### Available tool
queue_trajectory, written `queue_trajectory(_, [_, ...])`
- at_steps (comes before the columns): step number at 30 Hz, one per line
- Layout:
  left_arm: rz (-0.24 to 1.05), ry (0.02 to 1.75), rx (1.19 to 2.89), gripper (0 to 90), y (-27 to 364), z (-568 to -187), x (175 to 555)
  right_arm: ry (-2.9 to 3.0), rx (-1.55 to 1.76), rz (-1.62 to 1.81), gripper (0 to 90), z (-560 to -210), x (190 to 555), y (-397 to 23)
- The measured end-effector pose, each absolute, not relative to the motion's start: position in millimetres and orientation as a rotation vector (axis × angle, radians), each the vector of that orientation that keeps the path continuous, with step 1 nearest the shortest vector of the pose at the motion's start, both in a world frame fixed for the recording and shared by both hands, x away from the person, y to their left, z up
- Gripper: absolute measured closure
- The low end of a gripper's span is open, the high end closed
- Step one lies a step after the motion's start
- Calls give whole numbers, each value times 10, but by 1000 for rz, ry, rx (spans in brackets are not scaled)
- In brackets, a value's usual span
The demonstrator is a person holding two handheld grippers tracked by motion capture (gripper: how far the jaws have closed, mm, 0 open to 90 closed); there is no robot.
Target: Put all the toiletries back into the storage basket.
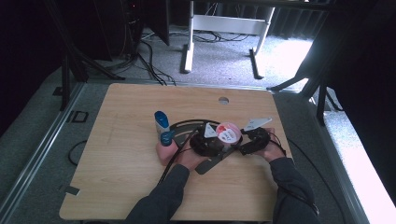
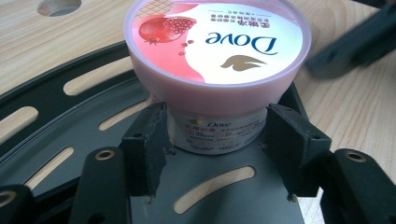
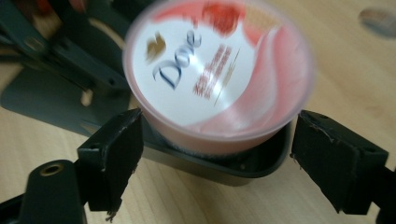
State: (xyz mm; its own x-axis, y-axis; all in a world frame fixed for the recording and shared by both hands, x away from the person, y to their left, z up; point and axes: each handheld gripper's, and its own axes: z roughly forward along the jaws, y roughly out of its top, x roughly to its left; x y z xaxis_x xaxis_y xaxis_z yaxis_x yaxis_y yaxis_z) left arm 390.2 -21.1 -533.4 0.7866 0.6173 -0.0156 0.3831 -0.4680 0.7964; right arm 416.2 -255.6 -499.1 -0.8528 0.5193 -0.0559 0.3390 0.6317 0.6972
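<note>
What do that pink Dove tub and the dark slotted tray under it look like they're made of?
Dove tub: likely glossy plastic, since its pink lid rim looks smooth and slightly translucent, with a printed label on top.
Slotted tray: dark grey with a matte sheen and clean-cut slots; plastic or painted metal, can't tell.

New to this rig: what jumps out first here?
The pink Dove tub on the dark slotted tray, mid-table. The left hand-held gripper flanks its base; whether the pads press is unclear. The right hand-held gripper stands open around the lid. A blue-capped bottle stands left of the tray.
</note>
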Motion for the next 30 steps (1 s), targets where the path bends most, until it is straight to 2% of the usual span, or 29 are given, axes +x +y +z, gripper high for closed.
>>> queue_trajectory(8, [354, 735, 2116, 457, -193, -5336, 3892, 2580, 749, 1070, 321, -4975, 4159, -2770])
queue_trajectory(11, [351, 731, 2111, 480, -177, -5342, 3890, 2578, 781, 1076, 425, -5028, 4158, -2847])
queue_trajectory(13, [357, 728, 2111, 487, -179, -5342, 3886, 2578, 797, 1070, 535, -5058, 4163, -2889])
queue_trajectory(16, [360, 729, 2110, 494, -177, -5343, 3880, 2563, 833, 1060, 654, -5104, 4173, -2930])
queue_trajectory(22, [365, 731, 2108, 525, -181, -5342, 3872, 2525, 895, 1023, 839, -5183, 4202, -2949])
queue_trajectory(30, [360, 736, 2106, 562, -183, -5338, 3877, 2497, 985, 925, 896, -5263, 4283, -2831])
